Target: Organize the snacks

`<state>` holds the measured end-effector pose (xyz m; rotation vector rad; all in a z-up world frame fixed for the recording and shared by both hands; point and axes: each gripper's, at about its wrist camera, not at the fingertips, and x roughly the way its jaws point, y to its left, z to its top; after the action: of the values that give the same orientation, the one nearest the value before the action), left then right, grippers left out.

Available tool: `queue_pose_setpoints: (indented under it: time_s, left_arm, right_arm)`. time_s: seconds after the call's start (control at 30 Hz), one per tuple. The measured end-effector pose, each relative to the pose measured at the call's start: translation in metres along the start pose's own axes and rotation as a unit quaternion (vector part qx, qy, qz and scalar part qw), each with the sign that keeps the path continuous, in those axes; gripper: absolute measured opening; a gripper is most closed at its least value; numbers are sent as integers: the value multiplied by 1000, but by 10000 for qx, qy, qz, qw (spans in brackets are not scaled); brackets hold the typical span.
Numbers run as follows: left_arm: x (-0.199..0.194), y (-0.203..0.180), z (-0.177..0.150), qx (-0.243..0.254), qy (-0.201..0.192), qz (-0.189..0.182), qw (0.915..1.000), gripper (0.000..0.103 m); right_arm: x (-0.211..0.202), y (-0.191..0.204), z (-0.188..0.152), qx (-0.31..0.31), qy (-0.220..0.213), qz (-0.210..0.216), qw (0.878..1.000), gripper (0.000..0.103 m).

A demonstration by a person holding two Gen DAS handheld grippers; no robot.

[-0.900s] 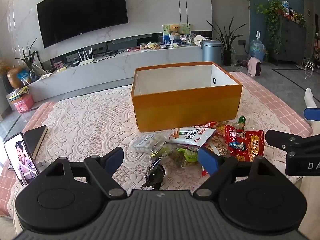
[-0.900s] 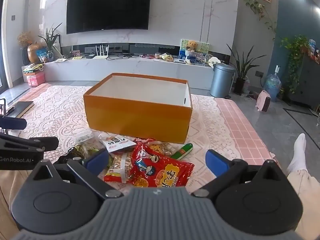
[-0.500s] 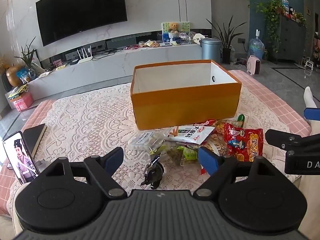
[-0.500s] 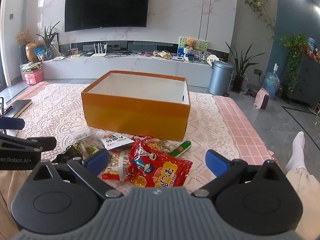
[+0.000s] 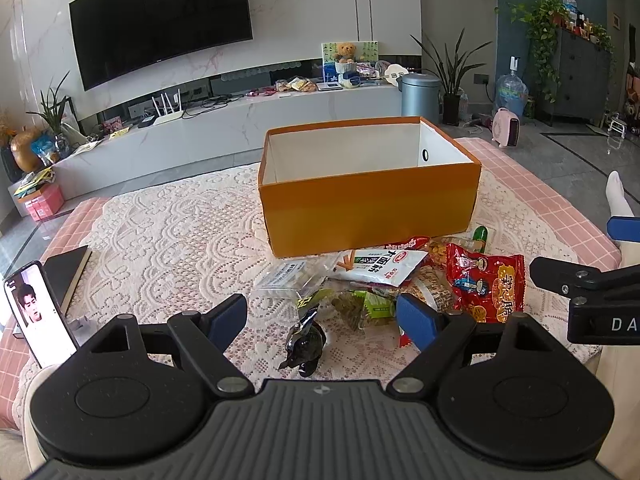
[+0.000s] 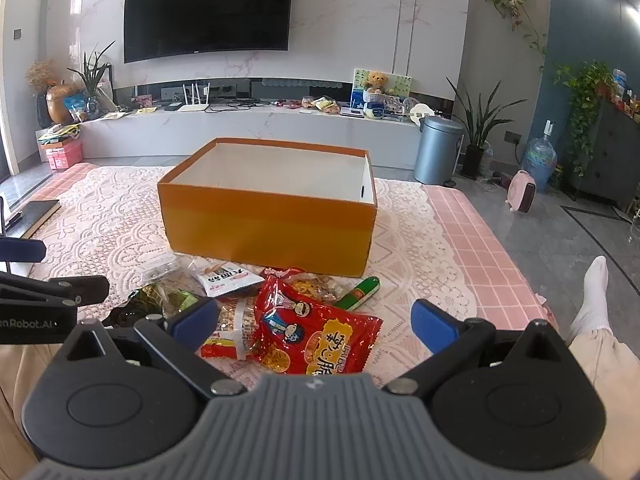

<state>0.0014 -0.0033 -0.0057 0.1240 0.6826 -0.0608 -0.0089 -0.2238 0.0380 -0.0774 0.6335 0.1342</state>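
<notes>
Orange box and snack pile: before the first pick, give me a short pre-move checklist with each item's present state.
1. Orange box open at the top, nothing seen inside: ok.
2. Left gripper jaws wide, nothing between them: ok.
3. Right gripper jaws wide, nothing held: ok.
4. Red snack bag on top of the pile, unobstructed, below the right gripper: ok.
5. Dark wrapped snack lies apart from the pile, in front of the left gripper: ok.
6. Box floor fully clear: cannot tell, the near wall hides it.
</notes>
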Motion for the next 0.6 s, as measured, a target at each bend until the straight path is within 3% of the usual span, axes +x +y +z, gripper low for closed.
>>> queue_pose_setpoints:
  time_s: [0.6]
  left_arm:
    - [0, 0, 1, -1, 37, -16, 10000, 99]
  right_arm:
    - [1, -4, 2, 79, 83, -57, 9999, 100]
